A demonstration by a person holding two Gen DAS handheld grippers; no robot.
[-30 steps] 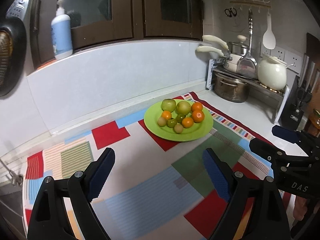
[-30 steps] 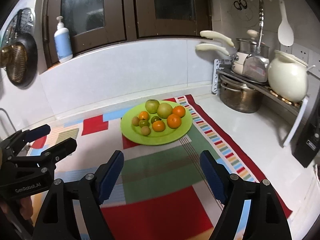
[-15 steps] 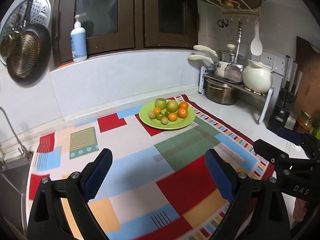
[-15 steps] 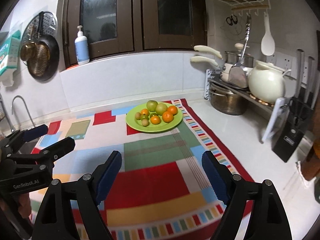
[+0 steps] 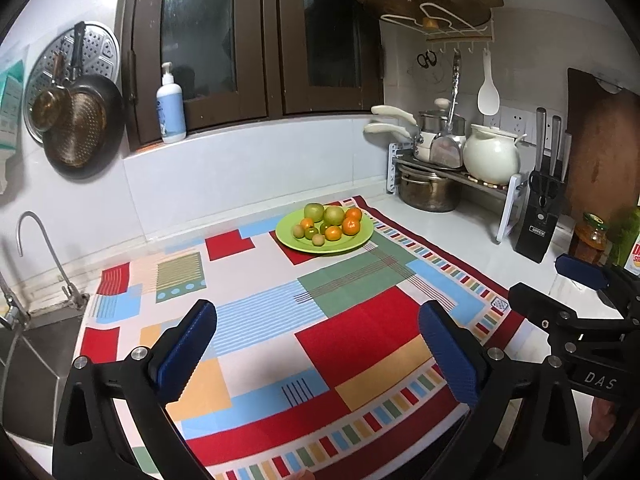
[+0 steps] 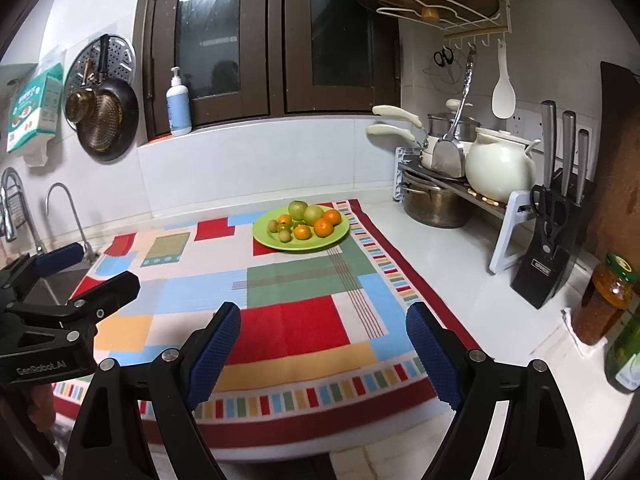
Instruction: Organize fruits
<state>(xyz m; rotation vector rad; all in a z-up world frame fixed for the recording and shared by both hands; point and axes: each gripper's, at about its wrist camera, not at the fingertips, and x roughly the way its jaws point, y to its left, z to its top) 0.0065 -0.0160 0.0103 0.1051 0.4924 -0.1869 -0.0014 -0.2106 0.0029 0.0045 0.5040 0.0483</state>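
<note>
A green plate sits at the far edge of a patchwork mat. It holds two green apples, several oranges and several small green and brown fruits. My left gripper is open and empty, hovering over the mat's near part, far back from the plate. My right gripper is open and empty over the mat's front edge. Each gripper shows at the side of the other's view: the right one in the left wrist view, the left one in the right wrist view.
A sink with a tap lies left of the mat. A rack with pots and a white kettle stands at the back right, with a knife block and jars along the right. Pans hang on the left wall.
Both grippers have pulled back from the plate toward the counter's front edge. The plate now looks smaller and farther away. Both stayed open and empty.
</note>
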